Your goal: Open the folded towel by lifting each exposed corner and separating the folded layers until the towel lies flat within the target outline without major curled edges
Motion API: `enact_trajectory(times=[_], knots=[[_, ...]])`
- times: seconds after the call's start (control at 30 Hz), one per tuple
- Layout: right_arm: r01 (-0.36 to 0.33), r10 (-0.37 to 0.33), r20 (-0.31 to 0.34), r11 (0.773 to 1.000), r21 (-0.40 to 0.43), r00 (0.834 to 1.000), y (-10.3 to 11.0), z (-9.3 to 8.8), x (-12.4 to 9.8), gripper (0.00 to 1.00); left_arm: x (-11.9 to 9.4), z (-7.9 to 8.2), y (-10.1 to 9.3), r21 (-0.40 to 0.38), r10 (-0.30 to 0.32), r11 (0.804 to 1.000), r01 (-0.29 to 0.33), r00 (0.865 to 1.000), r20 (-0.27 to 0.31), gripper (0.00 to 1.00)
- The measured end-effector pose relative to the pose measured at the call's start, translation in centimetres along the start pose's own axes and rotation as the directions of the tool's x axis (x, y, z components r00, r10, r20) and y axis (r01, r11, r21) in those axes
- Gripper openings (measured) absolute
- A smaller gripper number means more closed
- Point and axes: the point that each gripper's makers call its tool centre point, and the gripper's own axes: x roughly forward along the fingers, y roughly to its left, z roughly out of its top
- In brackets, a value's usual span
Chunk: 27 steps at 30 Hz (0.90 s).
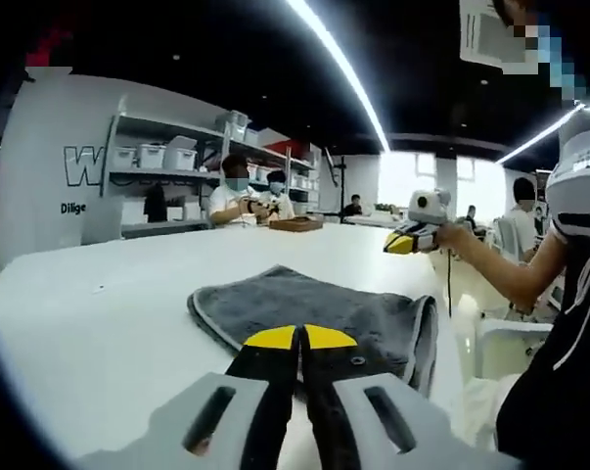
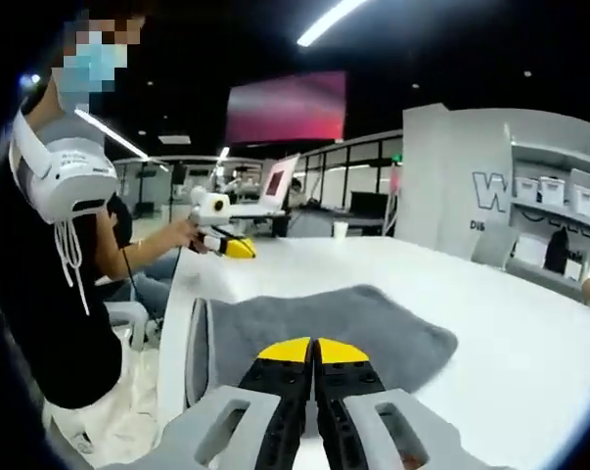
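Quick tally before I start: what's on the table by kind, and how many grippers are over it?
Grey towel, folded on the white table: 1
Grippers, fingers closed, yellow-tipped: 2 (left gripper, right gripper)
Brown tray at the table's far end: 1
Total: 4

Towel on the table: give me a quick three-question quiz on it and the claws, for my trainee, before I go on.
1. True or false: the grey towel lies fully opened in one layer.
2. The table under it is: A white, B black, C wooden.
3. Fill in: in the left gripper view, the left claw has its jaws ____.
Key: 1 false, stacked layers show at its folded edge; 2 A; 3 shut.
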Motion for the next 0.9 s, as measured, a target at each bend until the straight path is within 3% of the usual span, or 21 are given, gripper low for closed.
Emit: enact_trajectory(times=[0.2,0.37,0.4,0.47,0.6,0.8,0.9], knots=[[0.073,-0.071,-0.053,0.997,0.033,0.996,-2.1,-0.9,0.3,0.00,0.8,0.4,1.2,-0.028,0.031,0.999,-0.031,1.000,-0.001,0.04],[0.095,-0.094,-0.020,0.994,0.063,0.995,-3.0,-0.6,0.4,0.00,1.9,0.7,3.3,-0.087,0.047,0.995,-0.044,0.998,0.036,0.04],[0.090,-0.091,0.015,0.994,0.067,0.996,-3.1,0.0,0.5,0.00,2.0,0.3,3.9,-0.150,0.071,0.986,-0.066,0.997,0.024,0.04],[0.072,-0.078,0.077,0.994,0.084,0.994,-2.9,1.1,0.6,0.00,2.4,0.2,4.9,-0.134,0.090,0.987,-0.085,0.995,0.033,0.04],[0.091,-0.096,0.068,0.994,0.063,0.993,-3.3,1.2,0.5,0.00,2.7,0.2,5.5,-0.153,0.088,0.985,-0.081,0.995,0.042,0.05],[0.107,-0.115,0.076,0.990,0.095,0.990,-4.5,0.8,1.2,0.00,3.3,-0.3,7.8,-0.176,0.146,0.975,-0.138,0.989,0.033,0.08],[0.115,-0.125,0.085,0.987,0.113,0.988,-5.0,0.8,1.7,0.02,4.0,-0.4,9.1,-0.146,0.199,0.970,-0.194,0.980,0.022,0.10]])
